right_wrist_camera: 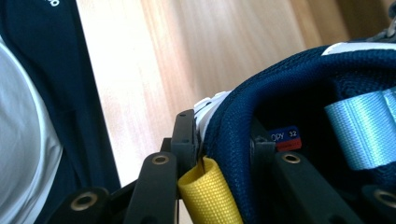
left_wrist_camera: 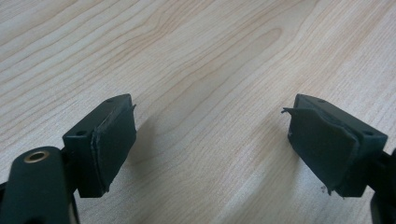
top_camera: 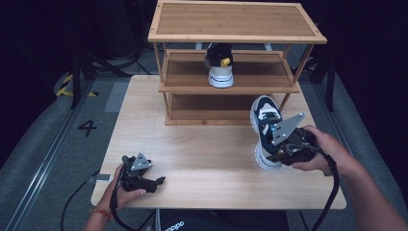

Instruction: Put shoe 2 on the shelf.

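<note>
Clamped on the heel collar of a navy sneaker [top_camera: 263, 126], my right gripper [top_camera: 284, 147] has its jaws pinched on the padded rim just beside the yellow pull loop [right_wrist_camera: 209, 192], one jaw outside the collar and one inside the shoe. I see the sneaker lifted off the table [top_camera: 192, 149], tipped up with its toe pointing away towards the wooden rack [top_camera: 231, 72] and its white sole facing left, long axis running from near to far. My left gripper [top_camera: 159, 181] rests low on the table near its front left edge, jaws spread wide and holding nothing. A second sneaker [top_camera: 220, 65] sits on the rack's middle shelf.
</note>
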`<action>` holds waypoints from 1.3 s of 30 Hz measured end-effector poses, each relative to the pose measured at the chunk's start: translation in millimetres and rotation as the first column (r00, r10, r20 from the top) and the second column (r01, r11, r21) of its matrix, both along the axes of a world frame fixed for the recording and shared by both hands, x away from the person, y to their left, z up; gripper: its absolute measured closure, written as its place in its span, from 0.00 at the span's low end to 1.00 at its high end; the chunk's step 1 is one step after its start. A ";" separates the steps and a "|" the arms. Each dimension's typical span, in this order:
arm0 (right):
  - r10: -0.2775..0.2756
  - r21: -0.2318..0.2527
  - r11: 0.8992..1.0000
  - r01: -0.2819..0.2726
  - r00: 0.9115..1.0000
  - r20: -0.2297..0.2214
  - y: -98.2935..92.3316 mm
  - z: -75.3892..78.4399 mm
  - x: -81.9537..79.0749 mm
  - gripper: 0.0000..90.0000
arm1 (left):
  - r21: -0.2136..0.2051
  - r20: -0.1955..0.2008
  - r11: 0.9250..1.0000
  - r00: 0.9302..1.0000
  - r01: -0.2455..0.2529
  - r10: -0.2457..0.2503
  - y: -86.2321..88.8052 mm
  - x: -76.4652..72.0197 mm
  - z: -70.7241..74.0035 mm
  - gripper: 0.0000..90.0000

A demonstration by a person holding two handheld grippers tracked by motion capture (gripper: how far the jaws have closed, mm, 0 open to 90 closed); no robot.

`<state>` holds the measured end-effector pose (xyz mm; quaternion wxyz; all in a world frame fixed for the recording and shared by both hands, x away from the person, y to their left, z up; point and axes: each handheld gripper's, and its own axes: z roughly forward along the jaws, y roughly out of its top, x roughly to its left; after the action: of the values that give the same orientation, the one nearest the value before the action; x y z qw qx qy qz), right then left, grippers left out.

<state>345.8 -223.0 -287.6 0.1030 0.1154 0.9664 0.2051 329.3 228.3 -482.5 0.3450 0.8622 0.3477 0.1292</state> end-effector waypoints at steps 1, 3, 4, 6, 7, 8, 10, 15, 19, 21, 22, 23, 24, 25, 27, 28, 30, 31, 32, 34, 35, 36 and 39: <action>0.002 0.000 1.000 -0.002 1.000 0.007 0.2 4.4 0.9 0.79 | 0.000 0.000 1.000 1.000 0.000 0.000 0.0 0.0 0.0 0.17; 0.008 -0.002 1.000 -0.008 1.000 0.025 0.5 11.3 2.2 0.79 | 0.000 0.000 1.000 1.000 0.000 0.000 0.0 0.0 0.0 0.17; 0.007 0.000 1.000 -0.007 0.999 0.036 0.4 15.1 2.9 0.79 | 0.000 0.000 1.000 1.000 0.000 0.000 0.0 0.0 0.0 0.17; 0.018 0.004 1.000 -0.018 0.999 0.041 0.4 22.7 5.3 0.79 | -0.001 0.000 1.000 1.000 0.000 0.000 0.0 0.0 0.0 0.17; 0.025 0.008 1.000 -0.026 0.999 0.048 0.5 26.3 7.4 0.79 | 0.000 0.000 1.000 1.000 0.000 0.000 0.0 0.0 0.0 0.17; 0.023 0.006 1.000 -0.023 0.998 0.055 1.1 30.0 9.1 0.79 | 0.000 0.000 1.000 1.000 0.000 0.000 0.0 0.0 0.0 0.17; 0.031 -0.001 1.000 -0.031 0.997 0.067 2.4 35.7 13.5 0.79 | 0.000 0.000 1.000 1.000 0.000 0.000 0.0 0.0 0.0 0.17; 0.044 -0.005 0.999 -0.043 0.995 0.089 8.8 47.7 29.5 0.79 | 0.000 0.000 1.000 1.000 0.000 0.000 0.0 0.0 0.0 0.17; 0.061 -0.023 0.998 -0.059 0.993 0.100 15.7 51.0 40.2 0.79 | -0.004 -0.004 1.000 1.000 0.000 0.000 -0.3 -0.4 -0.2 0.17; 0.056 -0.022 0.998 -0.054 0.993 0.105 20.1 54.6 50.3 0.79 | -0.001 0.000 1.000 1.000 -0.002 0.002 -0.1 -0.5 0.0 0.17; 0.052 -0.019 0.999 -0.051 0.994 0.101 22.0 57.7 58.3 0.79 | -0.001 0.000 1.000 1.000 -0.002 0.002 -0.1 -0.5 0.0 0.17; 0.052 -0.019 0.999 -0.051 0.994 0.101 22.0 57.7 58.3 0.79 | -0.001 0.000 1.000 1.000 -0.002 0.002 -0.1 -0.5 0.0 0.17; 0.045 -0.011 0.999 -0.044 0.994 0.099 23.3 59.6 64.2 0.79 | 0.001 0.001 1.000 1.000 -0.001 0.001 0.0 -0.4 0.1 0.17; 0.038 -0.013 0.999 -0.037 0.994 0.101 24.3 61.2 69.1 0.79 | 0.001 0.001 1.000 1.000 0.000 0.000 0.1 -0.4 0.1 0.17; 0.029 -0.012 1.000 -0.028 0.994 0.102 26.4 64.3 78.5 0.79 | 0.001 0.002 1.000 1.000 0.000 0.000 0.1 -0.5 0.1 0.17; 0.022 -0.010 1.000 -0.021 0.995 0.100 27.3 65.6 83.6 0.78 | 0.001 0.002 1.000 1.000 -0.001 0.001 0.1 -0.5 0.1 0.17; 0.019 -0.002 1.000 -0.019 0.995 0.094 29.0 68.6 93.7 0.78 | 0.001 0.002 1.000 1.000 -0.001 0.001 0.1 -0.5 0.1 0.17; 0.020 0.000 1.000 -0.020 0.995 0.094 30.1 69.8 98.6 0.78 | 0.001 0.002 1.000 1.000 -0.001 0.001 0.1 -0.5 0.1 0.17; 0.016 0.001 1.000 -0.016 0.995 0.099 31.3 71.0 102.7 0.78 | 0.001 0.002 1.000 1.000 -0.001 0.001 0.1 -0.5 0.1 0.17; 0.012 -0.001 1.000 -0.012 0.994 0.106 34.1 72.9 111.8 0.78 | 0.001 0.002 1.000 1.000 -0.001 0.001 0.1 -0.5 0.1 0.17; 0.010 -0.005 1.000 -0.010 0.995 0.104 35.1 73.7 115.0 0.78 | 0.001 0.002 1.000 1.000 -0.001 0.001 0.1 -0.5 0.1 0.17; 0.009 -0.015 1.000 -0.007 0.995 0.098 37.3 74.7 120.6 0.78 | 0.001 0.002 1.000 1.000 -0.001 0.001 0.1 -0.6 0.1 0.17; 0.001 -0.021 1.000 0.001 0.996 0.086 41.7 77.0 132.2 0.78 | 0.000 0.003 1.000 1.000 -0.002 0.002 0.1 -0.9 0.0 0.17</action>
<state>478.0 -181.4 -210.6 0.1459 0.1054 0.9632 0.1998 328.4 228.5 -482.5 0.3454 0.8617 0.3478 0.1309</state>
